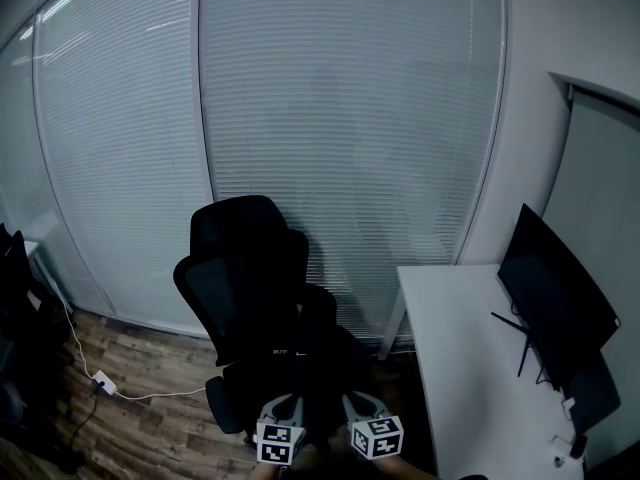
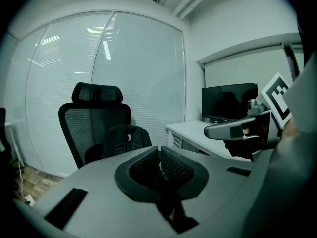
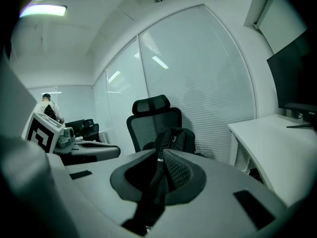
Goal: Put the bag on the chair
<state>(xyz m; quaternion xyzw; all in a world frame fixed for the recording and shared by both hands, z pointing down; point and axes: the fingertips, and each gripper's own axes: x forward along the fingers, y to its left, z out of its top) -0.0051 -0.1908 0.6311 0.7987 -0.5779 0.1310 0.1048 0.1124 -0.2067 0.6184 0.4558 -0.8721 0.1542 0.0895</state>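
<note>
A black mesh office chair with a headrest stands before the blinds. A black bag hangs upright in front of its backrest, over the seat; whether it rests on the seat I cannot tell. Both grippers are at the bottom edge of the head view, side by side behind the bag. My left gripper is shut on a thin dark strap that runs down between its jaws, with the bag and chair ahead of it. My right gripper is shut on a wider black strap leading to the bag.
A white desk with a dark monitor stands close on the right of the chair. A power strip with a white cable lies on the wood floor at the left, near dark furniture. A person sits far off.
</note>
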